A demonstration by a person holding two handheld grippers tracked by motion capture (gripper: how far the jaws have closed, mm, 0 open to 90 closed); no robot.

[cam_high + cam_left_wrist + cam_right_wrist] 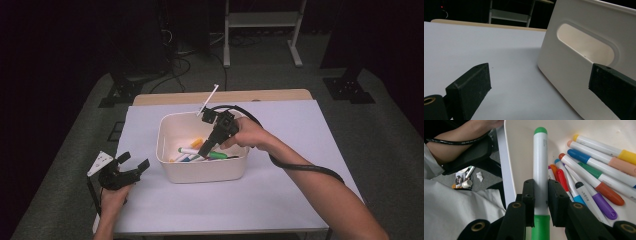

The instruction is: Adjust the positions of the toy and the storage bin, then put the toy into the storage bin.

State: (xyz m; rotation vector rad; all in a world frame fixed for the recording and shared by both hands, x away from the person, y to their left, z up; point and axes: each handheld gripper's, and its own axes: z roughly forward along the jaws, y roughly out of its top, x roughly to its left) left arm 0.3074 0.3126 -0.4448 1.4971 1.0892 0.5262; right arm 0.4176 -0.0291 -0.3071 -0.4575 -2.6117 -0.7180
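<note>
A white bin stands mid-table with several coloured markers lying in it. My right gripper reaches down into the bin and is shut on a white marker with a green cap. In the right gripper view the jaws pinch that green-capped marker around its barrel, above the other markers on the bin floor. My left gripper rests near the table's left front, open, beside the bin. In the left gripper view its jaws stand wide apart, facing the bin's side wall and handle slot.
A pale sheet covers the table. A thin white stick pokes up behind the bin's far rim. A white rack and cables lie on the floor beyond the table. The right gripper's cable trails along the forearm.
</note>
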